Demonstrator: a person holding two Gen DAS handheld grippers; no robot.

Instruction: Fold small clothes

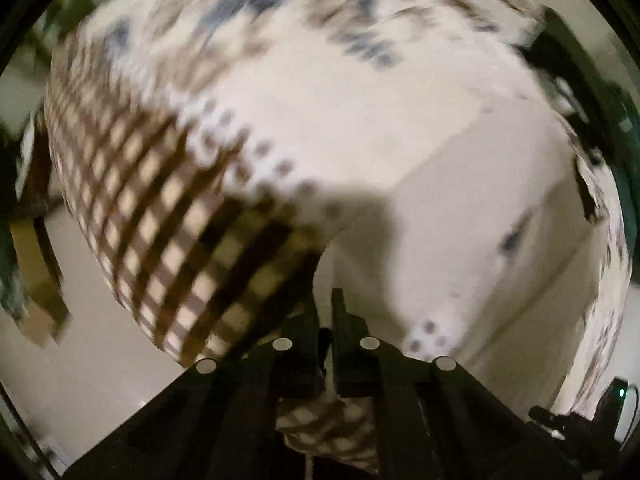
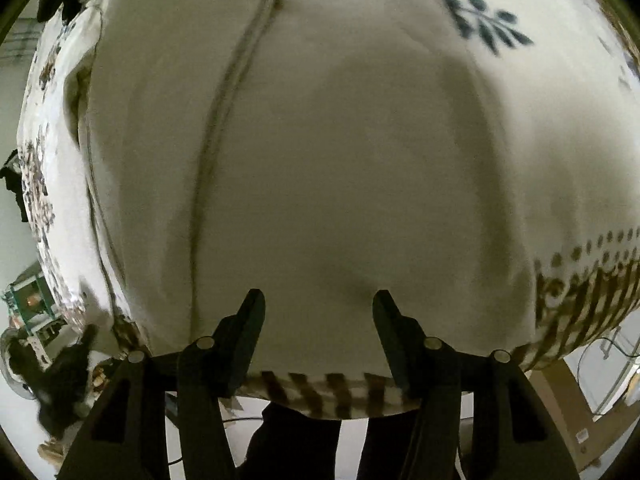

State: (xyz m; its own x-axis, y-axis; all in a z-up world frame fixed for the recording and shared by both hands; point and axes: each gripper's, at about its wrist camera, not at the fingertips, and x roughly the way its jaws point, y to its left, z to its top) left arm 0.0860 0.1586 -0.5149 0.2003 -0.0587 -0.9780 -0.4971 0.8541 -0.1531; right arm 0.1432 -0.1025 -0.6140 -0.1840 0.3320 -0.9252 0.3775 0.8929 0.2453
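Fingers (image 1: 344,332) of left gripper (image 1: 326,312) pinch white garment (image 1: 460,216); right gripper (image 2: 318,304) gapes.

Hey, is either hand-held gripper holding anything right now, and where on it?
The left hand-held gripper is shut on the white garment, pinching its edge. The right hand-held gripper is open above the garment, holding nothing.

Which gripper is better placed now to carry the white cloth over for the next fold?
Left. The left gripper is already shut on the white cloth. The right gripper is open above it and holds nothing.
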